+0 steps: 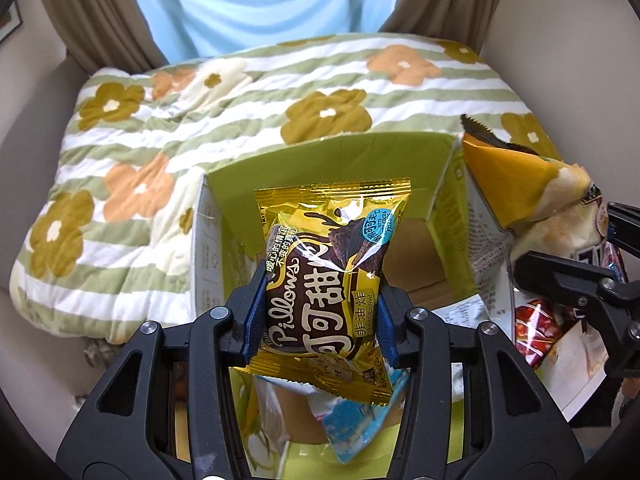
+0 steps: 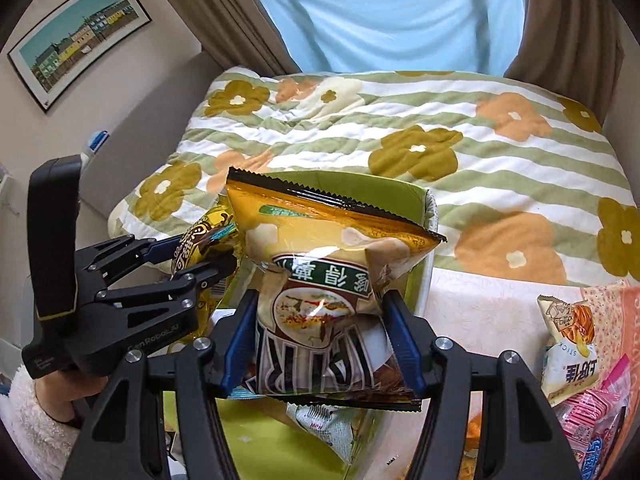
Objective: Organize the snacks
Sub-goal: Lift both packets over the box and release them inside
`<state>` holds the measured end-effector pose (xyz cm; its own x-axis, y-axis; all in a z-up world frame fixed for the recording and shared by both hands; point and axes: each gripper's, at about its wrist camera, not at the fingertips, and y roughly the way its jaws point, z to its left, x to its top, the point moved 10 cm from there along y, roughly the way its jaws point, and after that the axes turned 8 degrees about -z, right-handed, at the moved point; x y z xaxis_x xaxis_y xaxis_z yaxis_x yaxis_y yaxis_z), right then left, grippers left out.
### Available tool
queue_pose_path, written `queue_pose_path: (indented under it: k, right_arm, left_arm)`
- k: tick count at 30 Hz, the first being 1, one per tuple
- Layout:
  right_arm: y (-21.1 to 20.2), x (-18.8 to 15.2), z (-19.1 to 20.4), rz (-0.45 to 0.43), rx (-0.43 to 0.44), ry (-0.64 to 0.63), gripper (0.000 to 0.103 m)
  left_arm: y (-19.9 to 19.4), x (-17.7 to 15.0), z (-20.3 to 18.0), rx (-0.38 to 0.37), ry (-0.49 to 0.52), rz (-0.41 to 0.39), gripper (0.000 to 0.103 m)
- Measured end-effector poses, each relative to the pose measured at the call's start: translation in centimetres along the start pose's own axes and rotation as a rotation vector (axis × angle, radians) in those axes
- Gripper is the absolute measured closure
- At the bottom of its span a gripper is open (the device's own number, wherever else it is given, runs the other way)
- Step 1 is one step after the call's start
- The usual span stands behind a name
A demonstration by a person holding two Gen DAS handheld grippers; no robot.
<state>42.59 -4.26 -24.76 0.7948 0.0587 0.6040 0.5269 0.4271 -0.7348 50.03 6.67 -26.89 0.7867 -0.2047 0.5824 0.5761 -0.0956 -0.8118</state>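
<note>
My left gripper is shut on a gold "Pillows" cocoa snack packet. It hangs over an open cardboard box with a green lining. My right gripper is shut on an orange-yellow snack bag with a brown label, above the same box. In the left wrist view the right gripper and its orange bag come in from the right edge of the box. The right wrist view has the left gripper at the left with the gold packet.
A striped floral quilt lies behind the box, with curtains beyond it. A blue-and-white packet lies inside the box. Loose snacks sit to the right: a white stick-snack packet and pink packets. A hand in a white fleecy sleeve holds the left gripper.
</note>
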Motion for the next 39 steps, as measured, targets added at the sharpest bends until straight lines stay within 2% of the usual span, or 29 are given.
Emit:
queue_pose_path:
  k: [3, 5, 6, 7, 8, 10, 15, 28, 29, 31, 32, 33, 39]
  right_arm:
    - [0.8, -0.4, -0.4, 0.024, -0.019, 0.025, 0.046]
    - [1.0, -0.6, -0.7, 0.032, -0.025, 0.035, 0.045]
    - [1.1, -0.7, -0.9, 0.036, -0.027, 0.039, 0.045]
    - [1.2, -0.7, -1.1, 0.040, -0.027, 0.043, 0.045]
    - [1.3, -0.7, -1.3, 0.043, -0.027, 0.048, 0.046]
    - [1.5, -0.7, -1.6, 0.051, -0.031, 0.053, 0.046]
    - [1.6, -0.7, -2.1, 0.066, -0.040, 0.045, 0.045]
    - [5.4, -0.1, -0.4, 0.097, -0.005, -0.052, 0.044]
    - [5.7, -0.2, -0.4, 0.096, -0.008, -0.057, 0.043]
    - [5.8, 0.0, -0.5, 0.073, -0.018, -0.062, 0.034]
    - [5.8, 0.0, -0.5, 0.065, -0.022, -0.059, 0.021]
    - [5.7, -0.1, -0.6, 0.063, -0.021, -0.053, 0.013]
    - [3.9, -0.2, -0.6, 0.015, -0.028, -0.024, 0.013]
  left_arm:
    - [1.3, -0.2, 0.5, -0.022, -0.016, 0.018, 0.060]
    - [1.8, -0.1, 0.5, -0.015, 0.005, 0.021, 0.052]
    - [2.1, -0.1, 0.4, 0.001, 0.025, 0.025, 0.032]
    - [2.2, -0.1, 0.4, 0.020, 0.041, 0.025, 0.008]
    - [2.1, 0.0, 0.3, 0.033, 0.050, 0.014, 0.001]
    - [1.7, 0.1, 0.6, 0.044, 0.050, -0.003, 0.000]
    - [0.9, -0.7, 1.0, 0.034, -0.009, 0.014, 0.000]
    - [-2.1, -3.8, 4.0, 0.108, -0.077, 0.027, 0.000]
    - [-2.3, -3.9, 4.1, 0.111, -0.078, 0.024, 0.000]
    - [-2.6, -4.2, 4.2, 0.110, -0.079, 0.022, 0.000]
    - [-2.8, -4.4, 4.3, 0.111, -0.083, 0.020, 0.000]
    - [-3.0, -4.6, 4.4, 0.113, -0.086, 0.018, 0.000]
    - [-3.9, -4.9, 4.2, 0.104, -0.090, 0.007, 0.000]
